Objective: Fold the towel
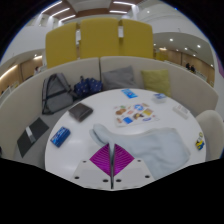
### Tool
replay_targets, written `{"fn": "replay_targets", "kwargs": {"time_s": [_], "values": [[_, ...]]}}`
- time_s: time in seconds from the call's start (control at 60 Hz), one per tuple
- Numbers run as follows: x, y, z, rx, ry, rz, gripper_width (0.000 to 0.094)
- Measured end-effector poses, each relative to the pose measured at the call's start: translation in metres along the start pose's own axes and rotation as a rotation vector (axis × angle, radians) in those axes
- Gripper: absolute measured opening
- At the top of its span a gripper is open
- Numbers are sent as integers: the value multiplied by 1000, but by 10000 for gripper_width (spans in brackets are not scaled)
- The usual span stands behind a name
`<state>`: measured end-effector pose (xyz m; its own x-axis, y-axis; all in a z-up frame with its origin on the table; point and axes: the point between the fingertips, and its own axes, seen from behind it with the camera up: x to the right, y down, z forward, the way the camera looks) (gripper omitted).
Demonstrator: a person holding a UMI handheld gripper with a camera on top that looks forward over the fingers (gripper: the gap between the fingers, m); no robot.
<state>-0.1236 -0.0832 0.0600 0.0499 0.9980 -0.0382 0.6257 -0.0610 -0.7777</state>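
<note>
A grey towel (150,145) lies crumpled on the round white table (85,135), just ahead of and to the right of my fingers. My gripper (112,158) hovers over the near part of the table; its purple pads (100,157) meet in the middle with nothing between them, so it is shut and empty. The towel's near edge reaches close to the right finger, but I cannot tell whether it touches.
On the table lie a blue box (60,136) at left, a white bowl-like thing (80,112), a colourful sheet (131,115), a blue card (128,95) and a yellow-blue thing (158,98). A laptop (56,90) and backpack (85,87) rest on the curved bench behind. Yellow panel (95,42) beyond.
</note>
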Motion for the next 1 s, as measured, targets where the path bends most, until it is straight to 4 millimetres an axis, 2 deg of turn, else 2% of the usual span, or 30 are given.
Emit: {"fn": "replay_targets", "kwargs": {"time_s": [0.067,0.167,0.317,0.4,0.417,0.5,0.55,0.567,0.633,0.683,0.833,0.933,1.0], "values": [[38,-24,-13,18,25,28,21],[108,-44,-14,32,83,37,23],[209,-28,2,4,218,-32,40],[242,-8,20,-29,250,-60,61],[247,-3,23,-40,251,-61,94],[264,10,26,-78,243,-68,583],[273,11,18,-83,251,-66,877],[276,10,13,-81,254,-62,877],[277,3,-16,-74,232,-28,865],[271,-1,-49,-80,197,2,866],[256,-16,-184,-70,124,22,864],[257,-5,-281,-89,122,18,868],[256,10,-330,-107,117,-3,869]]}}
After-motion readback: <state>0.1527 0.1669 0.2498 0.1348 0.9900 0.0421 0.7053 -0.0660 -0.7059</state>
